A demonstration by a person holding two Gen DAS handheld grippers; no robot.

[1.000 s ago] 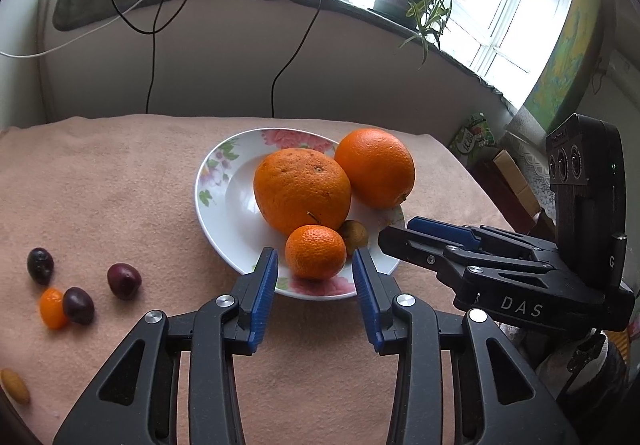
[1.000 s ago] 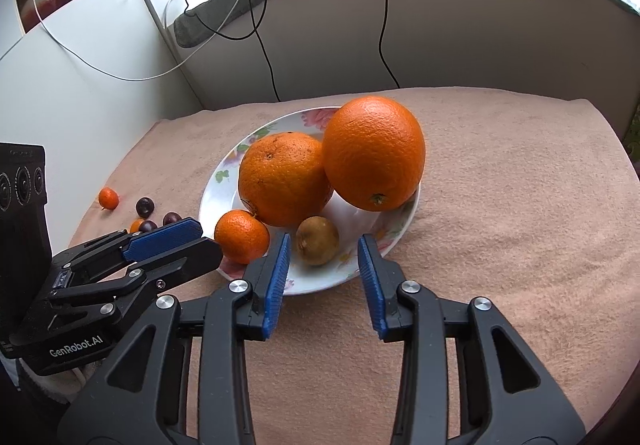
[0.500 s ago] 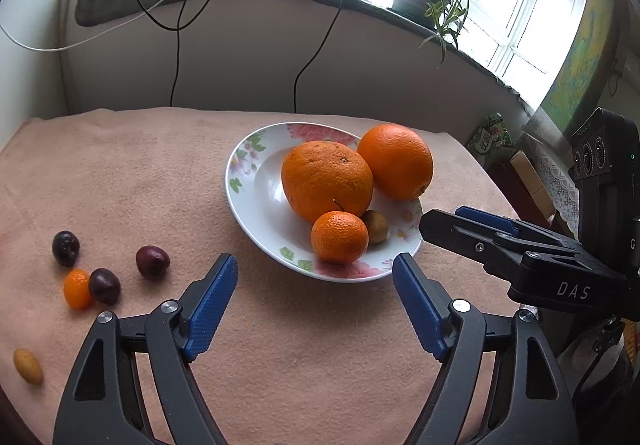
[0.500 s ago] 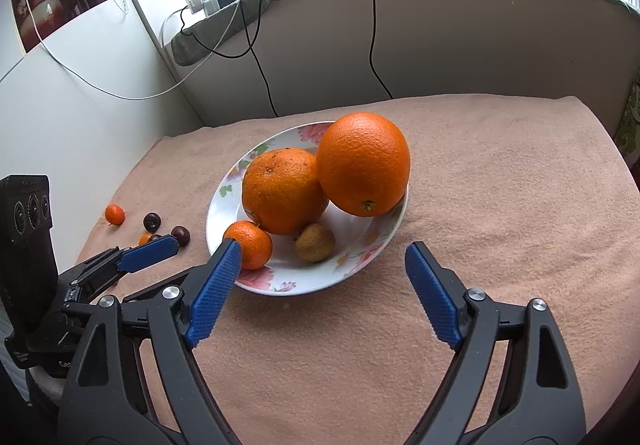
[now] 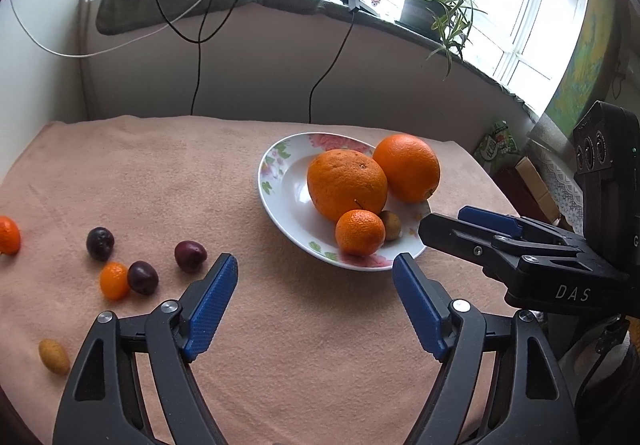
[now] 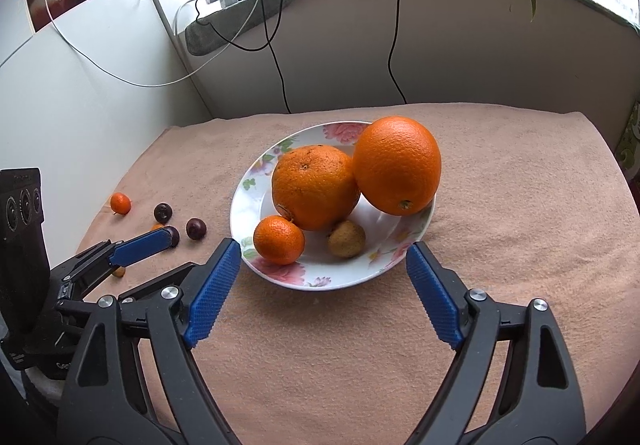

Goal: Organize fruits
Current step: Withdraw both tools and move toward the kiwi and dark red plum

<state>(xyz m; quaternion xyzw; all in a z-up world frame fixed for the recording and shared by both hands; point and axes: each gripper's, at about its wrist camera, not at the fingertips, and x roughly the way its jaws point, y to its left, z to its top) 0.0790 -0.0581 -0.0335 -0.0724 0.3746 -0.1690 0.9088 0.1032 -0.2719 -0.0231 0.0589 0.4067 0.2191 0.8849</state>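
Both hand-held grippers just let go — four fruits sit in the plate, the small ones wait on the desk.

The left hand-held gripper (image 5: pixel 314 275) and right hand-held gripper (image 6: pixel 324 265) have just been opening; their blue pads now stand wide apart with nothing between them, just short of the plate's near rim, where a second ago they sat close around the small fruit there. I'd judge a drop-off finished. The flowered plate (image 6: pixel 256 181) holds two big oranges (image 6: pixel 314 187), a mandarin (image 6: pixel 279 239) and a brown kiwi-like fruit (image 6: pixel 346 239). Left of the plate, loose on the pink-covered desk (image 5: pixel 160 173): three dark plums (image 5: pixel 191 255), two small orange fruits (image 5: pixel 114 280), one yellowish oval — still to collect.
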